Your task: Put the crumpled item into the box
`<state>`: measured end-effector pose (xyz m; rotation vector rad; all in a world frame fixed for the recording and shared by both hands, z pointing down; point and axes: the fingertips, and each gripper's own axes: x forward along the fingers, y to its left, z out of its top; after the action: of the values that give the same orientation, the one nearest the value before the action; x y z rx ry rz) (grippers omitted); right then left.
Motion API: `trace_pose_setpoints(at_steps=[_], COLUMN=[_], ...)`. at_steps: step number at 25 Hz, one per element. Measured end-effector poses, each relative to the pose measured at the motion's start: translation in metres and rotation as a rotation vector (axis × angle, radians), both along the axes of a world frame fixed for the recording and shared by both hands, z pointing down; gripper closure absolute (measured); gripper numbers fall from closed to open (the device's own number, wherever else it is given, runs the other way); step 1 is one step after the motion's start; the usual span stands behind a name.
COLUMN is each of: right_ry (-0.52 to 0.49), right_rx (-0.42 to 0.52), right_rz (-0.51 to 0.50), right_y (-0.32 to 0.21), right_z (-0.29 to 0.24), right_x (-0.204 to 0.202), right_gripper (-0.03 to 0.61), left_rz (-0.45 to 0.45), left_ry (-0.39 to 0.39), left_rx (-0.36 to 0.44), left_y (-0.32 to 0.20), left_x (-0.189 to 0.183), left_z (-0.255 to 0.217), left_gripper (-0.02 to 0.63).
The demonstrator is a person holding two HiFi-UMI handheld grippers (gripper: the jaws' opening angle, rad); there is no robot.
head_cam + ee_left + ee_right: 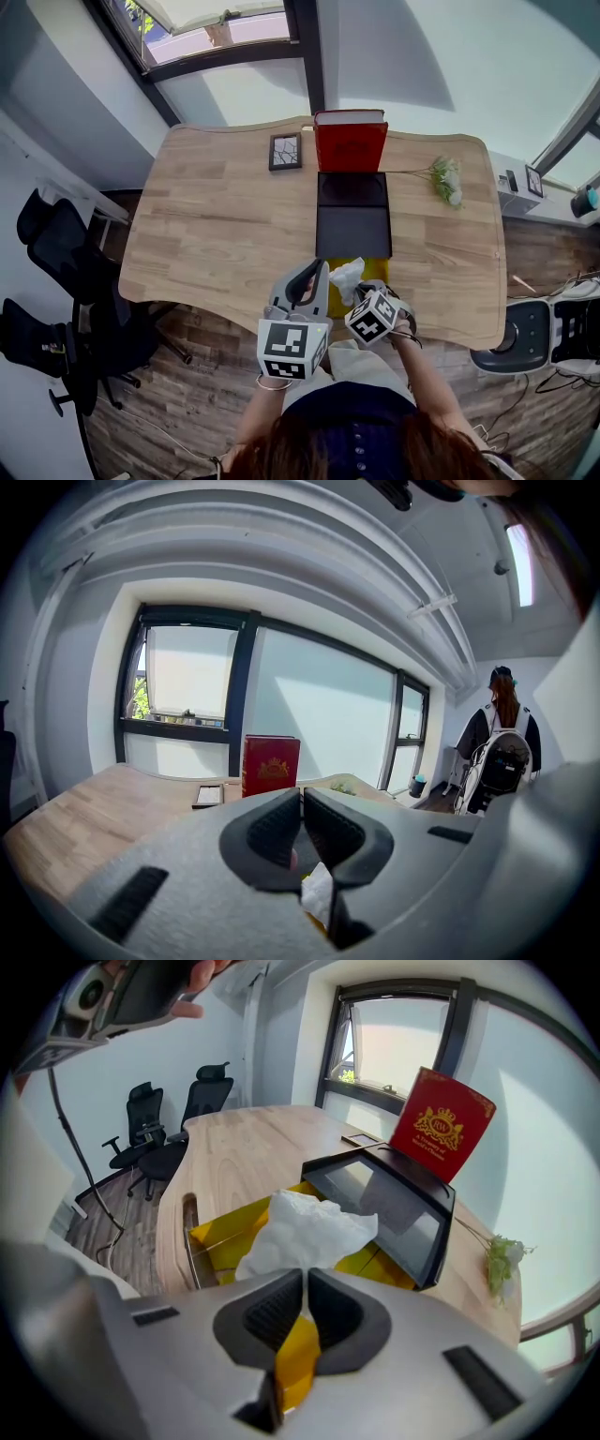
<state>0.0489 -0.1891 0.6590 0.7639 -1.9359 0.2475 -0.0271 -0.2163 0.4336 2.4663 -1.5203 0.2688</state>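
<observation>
crumpled paper [305,1227] clamped by right gripper [305,1279] over yellow box [220,1232]; left gripper [300,794] jaws together; black trays [352,232] beyond.

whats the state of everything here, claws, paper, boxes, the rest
left claw: shut, nothing gripped
right claw: shut on the crumpled paper
crumpled paper: held up over the yellow box
yellow box: open
black case: open, lying flat
red book: standing upright
picture frame: lying flat
flower sprig: lying flat
</observation>
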Motion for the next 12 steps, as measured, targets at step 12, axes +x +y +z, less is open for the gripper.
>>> trace_pose_setpoints(at_steps=[12], right_ry=[0.036], right_rx=[-0.066], right_rz=[0.016], right_y=[0.000], right_z=[0.016], right_x=[0.002], right_gripper=[0.545], left_rz=[-0.015], left_ry=[-0.007], left_rx=[-0.017], left_y=[0.003], left_x=[-0.006], left_z=[0.004], left_gripper=[0.580])
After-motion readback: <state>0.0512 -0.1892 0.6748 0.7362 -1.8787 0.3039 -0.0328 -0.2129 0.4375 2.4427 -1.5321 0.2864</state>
